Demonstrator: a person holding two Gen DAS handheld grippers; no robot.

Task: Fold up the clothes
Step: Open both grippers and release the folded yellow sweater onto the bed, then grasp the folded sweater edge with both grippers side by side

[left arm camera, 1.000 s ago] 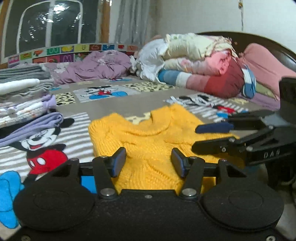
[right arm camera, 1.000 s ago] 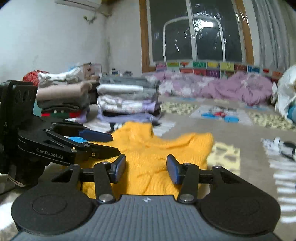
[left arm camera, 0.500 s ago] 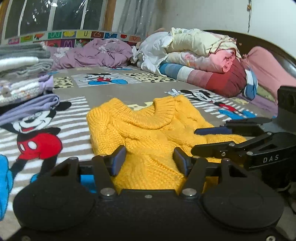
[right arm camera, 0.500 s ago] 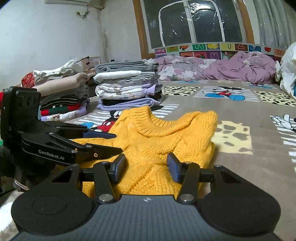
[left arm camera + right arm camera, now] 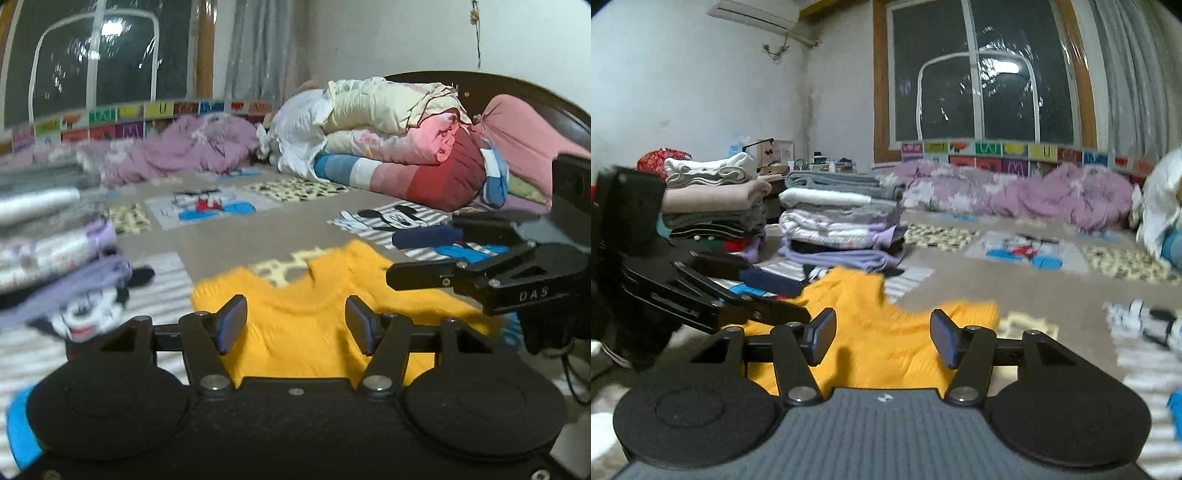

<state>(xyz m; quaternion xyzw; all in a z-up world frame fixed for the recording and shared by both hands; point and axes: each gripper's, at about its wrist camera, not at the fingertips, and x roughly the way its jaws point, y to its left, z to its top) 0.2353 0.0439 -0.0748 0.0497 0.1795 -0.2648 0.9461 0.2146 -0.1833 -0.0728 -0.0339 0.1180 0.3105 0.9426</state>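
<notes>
Your yellow sweater (image 5: 306,317) lies flat on the bed (image 5: 221,240) so you can fold it. Your left tongs (image 5: 295,319) are spread and empty; your right tongs (image 5: 882,338) are opening, empty too.

yellow sweater (image 5: 314,317), cartoon-print grey bedsheet (image 5: 221,236)

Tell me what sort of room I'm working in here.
Most likely a bedroom: a cartoon-print bedsheet spreads underneath, rolled quilts lean on a dark headboard, and stacks of folded clothes sit beyond the yellow sweater.
</notes>
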